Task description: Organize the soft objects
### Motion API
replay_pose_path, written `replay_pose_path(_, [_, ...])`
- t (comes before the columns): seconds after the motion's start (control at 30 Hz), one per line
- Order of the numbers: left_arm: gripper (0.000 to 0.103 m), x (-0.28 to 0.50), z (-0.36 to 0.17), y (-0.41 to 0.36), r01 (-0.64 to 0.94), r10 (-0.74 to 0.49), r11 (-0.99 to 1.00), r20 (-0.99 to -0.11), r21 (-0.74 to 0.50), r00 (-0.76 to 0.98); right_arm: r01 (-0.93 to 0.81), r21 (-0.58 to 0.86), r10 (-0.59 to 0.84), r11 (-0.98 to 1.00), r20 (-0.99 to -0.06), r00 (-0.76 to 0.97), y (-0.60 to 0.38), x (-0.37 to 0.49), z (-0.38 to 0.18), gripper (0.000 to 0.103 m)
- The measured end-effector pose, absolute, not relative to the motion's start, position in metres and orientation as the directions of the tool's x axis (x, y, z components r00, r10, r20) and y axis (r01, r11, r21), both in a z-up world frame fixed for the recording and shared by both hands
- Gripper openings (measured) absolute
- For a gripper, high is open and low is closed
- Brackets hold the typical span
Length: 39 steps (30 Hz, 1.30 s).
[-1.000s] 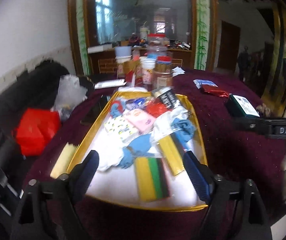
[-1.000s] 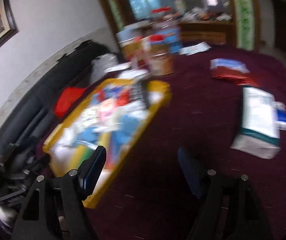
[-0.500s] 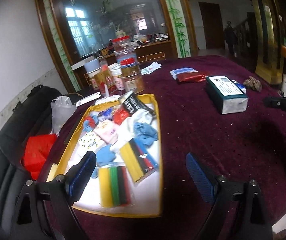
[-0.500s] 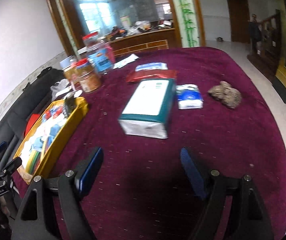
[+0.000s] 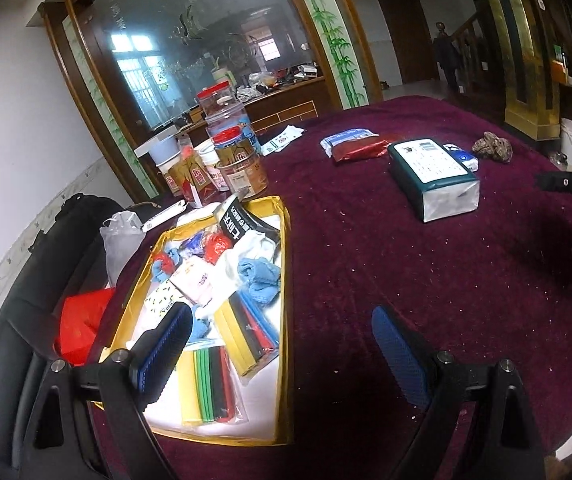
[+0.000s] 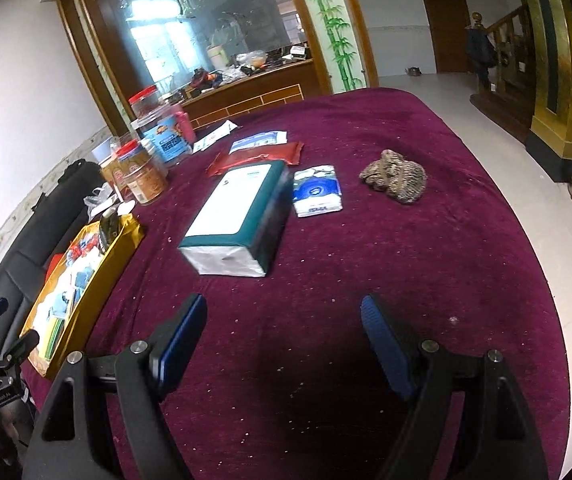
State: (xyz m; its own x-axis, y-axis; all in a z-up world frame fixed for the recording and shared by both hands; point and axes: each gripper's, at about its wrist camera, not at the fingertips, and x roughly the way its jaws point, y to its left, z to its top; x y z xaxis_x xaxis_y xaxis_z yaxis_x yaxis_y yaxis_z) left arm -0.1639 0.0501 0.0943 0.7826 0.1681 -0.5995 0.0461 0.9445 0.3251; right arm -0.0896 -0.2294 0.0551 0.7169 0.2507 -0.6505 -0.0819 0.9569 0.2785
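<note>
Overall, two grippers, left (image 5: 281,344) and right (image 6: 283,330), hover with ribbed blue pads spread wide, holding nothing. One gold rectangular tray (image 5: 285,240) at left holds crumpled blue cloths (image 5: 259,280), two striped flat packs (image 5: 205,388) and assorted soft packets. On the maroon velvet tablecloth (image 6: 366,260) farther right lie one boxy tissue pack (image 6: 233,216), one small blue-white packet (image 6: 317,195) and one knitted brown bundle (image 6: 394,178).

Brown knitted bundle (image 6: 394,176) lies crumpled (alone) on maroon cloth (image 6: 366,264).
</note>
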Motion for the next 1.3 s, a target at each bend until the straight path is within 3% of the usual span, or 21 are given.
replay_pose_path(0.3, [0.094, -0.158, 0.090, 0.043, 0.077, 0.135, 0.951, -0.624, 0.300, 0.770, -0.019, 0.302, 0.220, 0.953, -0.647, 0.730, -0.253, -0.082, 0.055, 0.079])
replay_pose_path(0.53, [0.094, -0.151, 0.087, 0.019, 0.279, -0.152, 0.957, -0.693, 0.074, 0.705, 0.151, 0.310, 0.097, 0.939, -0.657, 0.748, -0.297, -0.055, 0.060, 0.082])
replay_pose_path(0.87, [0.094, -0.142, 0.070, -0.002, 0.410, -0.319, 0.911, -0.713, -0.048, 0.625, 0.264, 0.132, -0.080, 0.956, -0.745, 0.662, -0.315, 0.025, 0.048, 0.082])
replay_pose_path(1.0, [0.094, -0.139, 0.068, 0.006, 0.424, -0.338, 0.904, -0.708, -0.060, 0.621, 0.227, 0.131, -0.053, 0.965, -0.750, 0.660, -0.301, 0.059, 0.051, 0.082])
replay_pose_path(1.13, [0.094, -0.131, 0.062, 0.013, 0.427, -0.362, 0.899, -0.713, -0.098, 0.600, 0.051, 0.058, 0.013, 0.997, -0.777, 0.630, -0.244, 0.090, 0.050, 0.082])
replay_pose_path(1.3, [0.094, -0.125, 0.055, 0.017, 0.429, -0.390, 0.892, -0.720, -0.141, 0.574, 0.007, -0.058, -0.052, 0.998, -0.830, 0.555, -0.206, 0.127, 0.025, 0.081])
